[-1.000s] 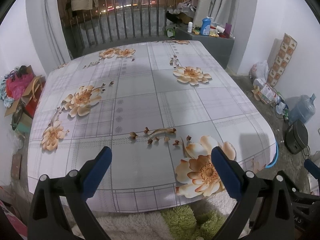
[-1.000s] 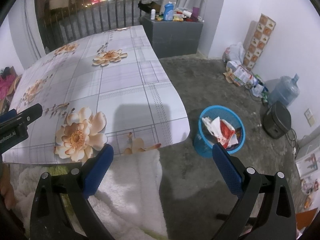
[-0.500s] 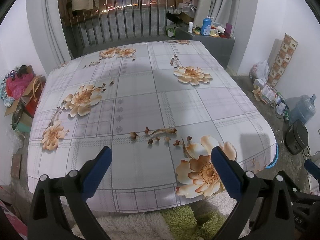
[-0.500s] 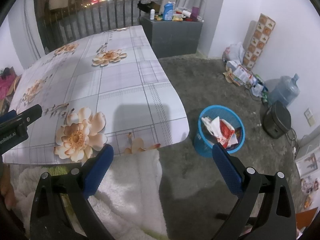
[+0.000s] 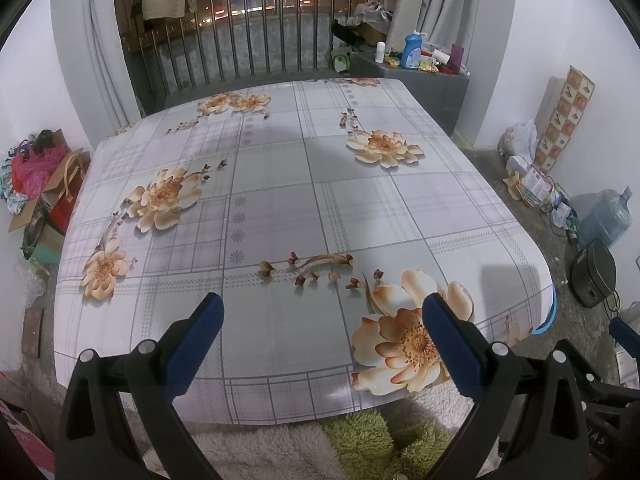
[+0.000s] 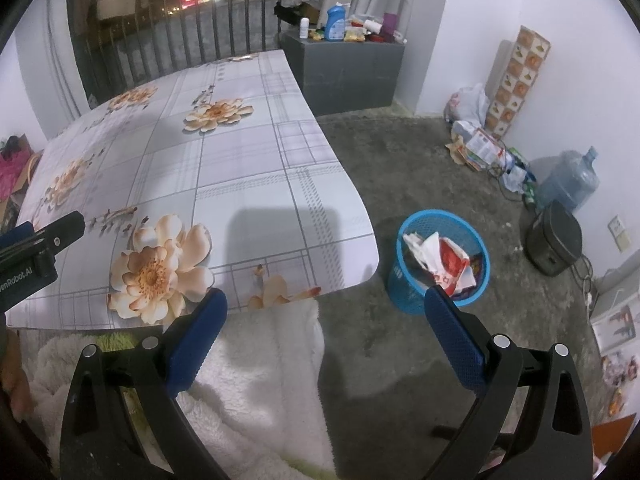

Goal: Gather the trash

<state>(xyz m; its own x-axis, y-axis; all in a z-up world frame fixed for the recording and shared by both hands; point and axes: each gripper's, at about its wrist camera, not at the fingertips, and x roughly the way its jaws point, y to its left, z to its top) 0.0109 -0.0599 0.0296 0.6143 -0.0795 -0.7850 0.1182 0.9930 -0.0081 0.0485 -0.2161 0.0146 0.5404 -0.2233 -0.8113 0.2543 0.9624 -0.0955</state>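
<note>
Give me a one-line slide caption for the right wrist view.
Open right tool hovers empty beside the floral table, facing a blue basket filled with trash.

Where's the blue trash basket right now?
In the right wrist view, the blue trash basket stands on the concrete floor just right of the table's near right corner, with wrappers inside.

Black gripper [image 5: 322, 322] frames, blue textured pads, silver screws.

Room: white walls [image 6: 472, 20]; rough grey concrete floor [image 6: 400, 168]. Table with floral plaid tablecloth [image 5: 280, 200]. Metal railing [image 5: 260, 52] before night city lights. Grey cabinet [image 6: 352, 72]; pale curtains [image 5: 432, 8]; water jug [image 6: 568, 184].
</note>
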